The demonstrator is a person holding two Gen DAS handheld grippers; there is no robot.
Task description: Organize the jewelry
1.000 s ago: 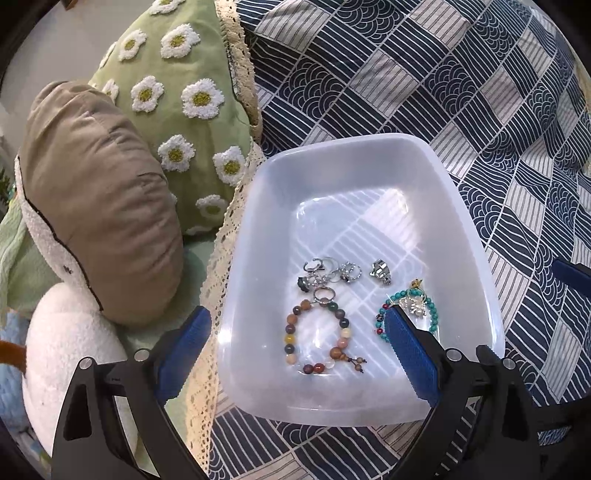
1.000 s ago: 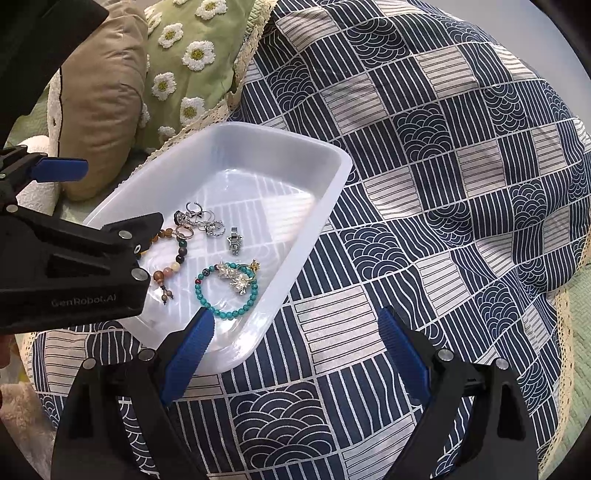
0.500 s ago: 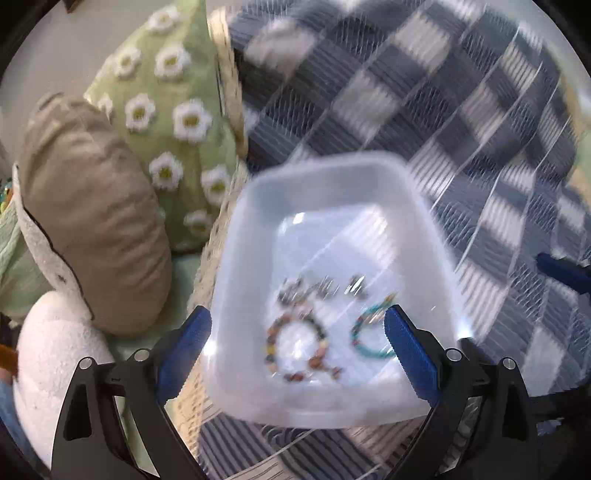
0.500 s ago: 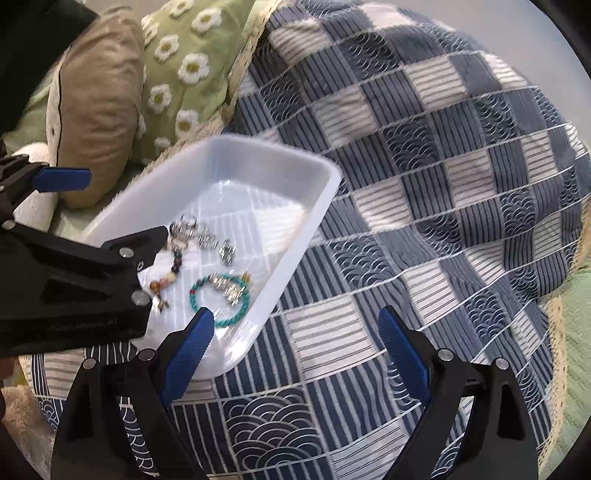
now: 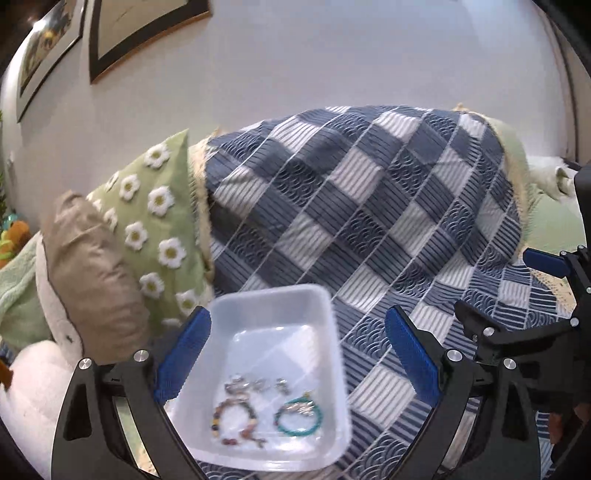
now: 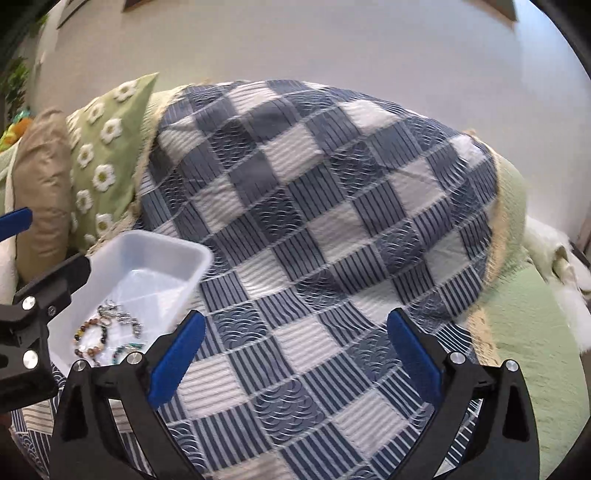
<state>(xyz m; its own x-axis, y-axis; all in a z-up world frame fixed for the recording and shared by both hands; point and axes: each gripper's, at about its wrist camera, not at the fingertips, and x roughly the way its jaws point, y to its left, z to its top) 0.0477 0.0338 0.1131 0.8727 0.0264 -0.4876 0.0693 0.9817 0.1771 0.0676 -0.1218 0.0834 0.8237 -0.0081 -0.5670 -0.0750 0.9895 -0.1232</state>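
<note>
A translucent white plastic tray lies on a blue-and-white patchwork quilt. In it lie a multicoloured bead bracelet, a turquoise bead bracelet and several small silver rings and charms. My left gripper is open and empty, raised above and behind the tray. My right gripper is open and empty over the quilt, to the right of the tray. The bead bracelet also shows in the right wrist view.
A green daisy pillow and a tan cushion stand left of the tray. A white plush thing lies at the lower left. A pale wall with framed pictures rises behind. Green bedding lies at the right.
Both grippers have pulled back and tilted up, so the tray now sits low in both views and the wall shows. The jewelry has stayed in the tray. Both grippers stay open.
</note>
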